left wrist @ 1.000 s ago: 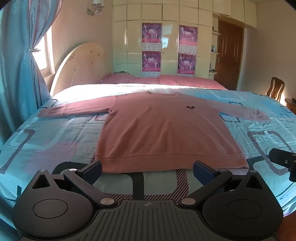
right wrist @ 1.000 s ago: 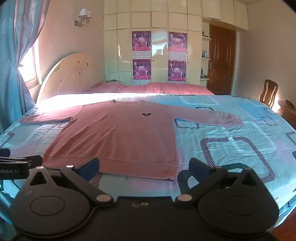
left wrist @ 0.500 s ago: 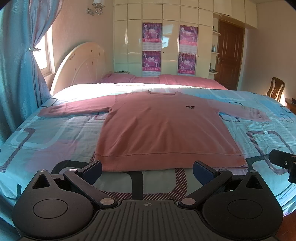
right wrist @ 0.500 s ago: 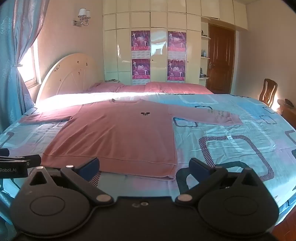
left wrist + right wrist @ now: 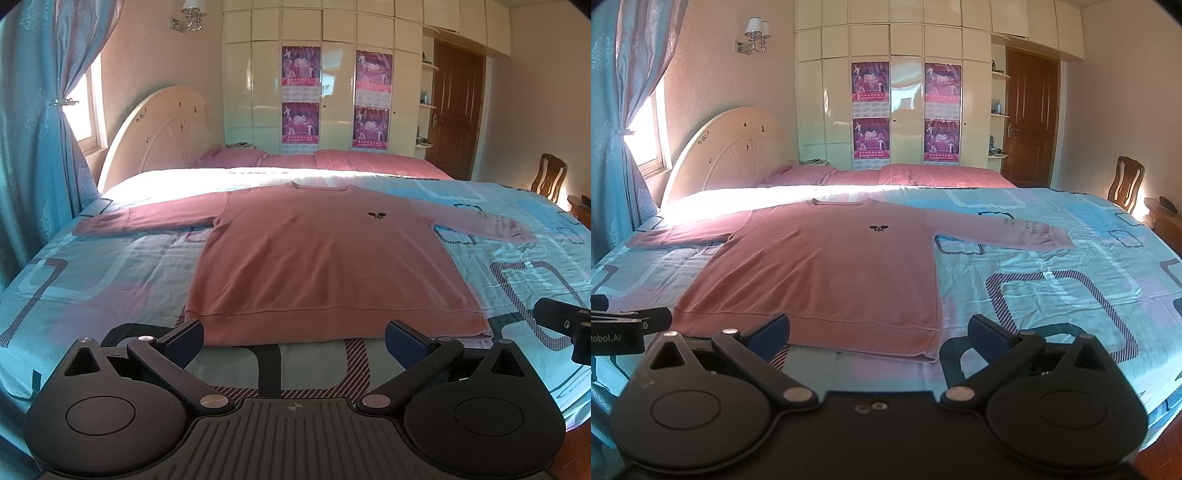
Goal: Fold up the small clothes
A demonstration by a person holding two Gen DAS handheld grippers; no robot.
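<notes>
Your flat pink long-sleeved knit sweater [image 5: 328, 254] lies on the wide turquoise patterned bedspread [image 5: 1052, 295], bare cloth around it, hem nearest your left gripper [image 5: 293, 338] and right gripper [image 5: 879, 334], both jaws apart.

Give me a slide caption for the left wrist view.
Open left tool poised at the hem of a pink sweater spread flat on a blue bed.

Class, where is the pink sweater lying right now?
The pink sweater lies spread flat on the blue bedspread, hem nearest both open grippers, collar toward the pillows.

1 sweater [image 5: 325, 258], 4 posters [image 5: 300, 66], 1 chair [image 5: 548, 177].
</notes>
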